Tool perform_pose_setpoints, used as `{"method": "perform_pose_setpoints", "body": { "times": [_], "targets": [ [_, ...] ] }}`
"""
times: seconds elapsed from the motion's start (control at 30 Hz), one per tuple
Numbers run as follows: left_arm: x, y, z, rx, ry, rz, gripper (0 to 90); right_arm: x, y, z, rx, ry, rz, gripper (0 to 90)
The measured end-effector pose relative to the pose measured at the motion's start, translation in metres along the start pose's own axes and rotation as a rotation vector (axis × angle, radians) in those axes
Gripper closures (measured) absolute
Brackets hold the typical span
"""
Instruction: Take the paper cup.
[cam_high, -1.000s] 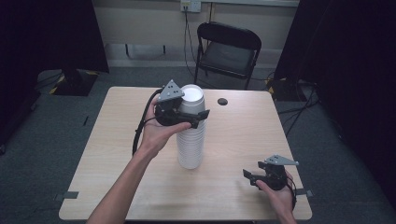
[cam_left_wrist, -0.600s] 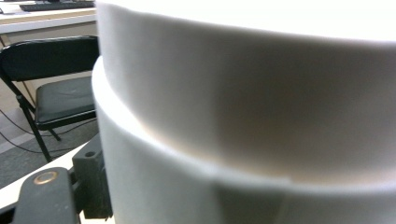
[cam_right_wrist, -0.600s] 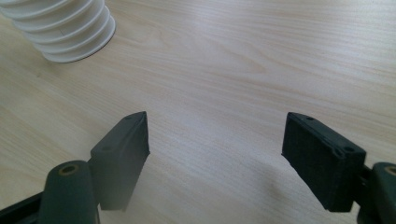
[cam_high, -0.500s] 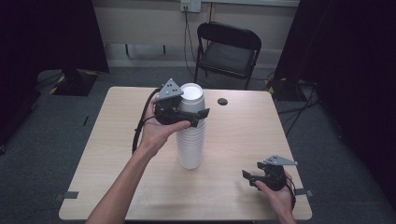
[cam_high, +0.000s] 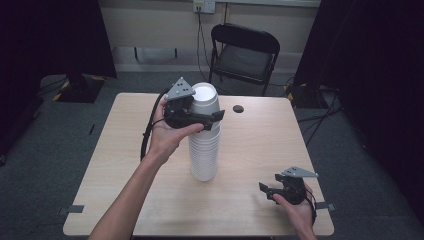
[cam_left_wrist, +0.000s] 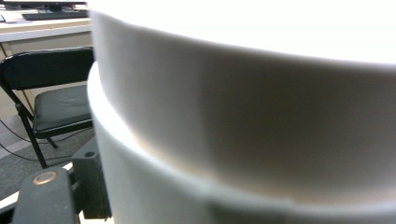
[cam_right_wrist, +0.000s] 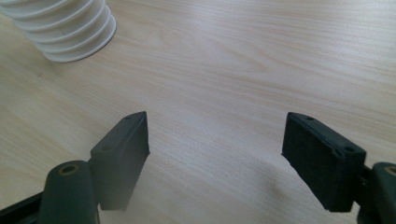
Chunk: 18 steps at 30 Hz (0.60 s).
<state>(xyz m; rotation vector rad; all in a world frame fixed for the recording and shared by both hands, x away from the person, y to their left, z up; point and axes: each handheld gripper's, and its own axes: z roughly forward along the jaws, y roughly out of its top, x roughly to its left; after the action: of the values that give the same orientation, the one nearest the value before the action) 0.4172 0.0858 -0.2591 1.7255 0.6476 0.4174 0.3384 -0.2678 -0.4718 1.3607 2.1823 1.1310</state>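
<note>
High view shows my left claw (cam_high: 202, 118) clamped on the top cup (cam_high: 206, 100) of the cup stack (cam_high: 204, 152) mid-tabletop (cam_high: 120, 150), ready, I judge, to lift it straight off, my right claw (cam_high: 272, 192) gaping idle near the front right corner.

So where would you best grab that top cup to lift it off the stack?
Just under the top cup's rim, from the side, jaws level. The stack stands upright, and each rim forms a ledge that jaws can catch under. The left hand-held gripper sits there, coming from the left, jaws around the upper cups.
</note>
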Motion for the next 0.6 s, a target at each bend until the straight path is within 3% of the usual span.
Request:
{"method": "perform_pose_setpoints", "body": {
  "times": [0.5,0.6],
  "targets": [
    [0.0,0.011,-0.011,-0.05,0.016,0.006,15.1,-0.001,0.0,-0.001,-0.005,-0.013,-0.001,22.7],
    [-0.001,0.013,-0.013,-0.086,0.023,0.017,15.1,-0.001,0.0,-0.001,-0.006,-0.014,-0.002,22.7]
  ]
}}
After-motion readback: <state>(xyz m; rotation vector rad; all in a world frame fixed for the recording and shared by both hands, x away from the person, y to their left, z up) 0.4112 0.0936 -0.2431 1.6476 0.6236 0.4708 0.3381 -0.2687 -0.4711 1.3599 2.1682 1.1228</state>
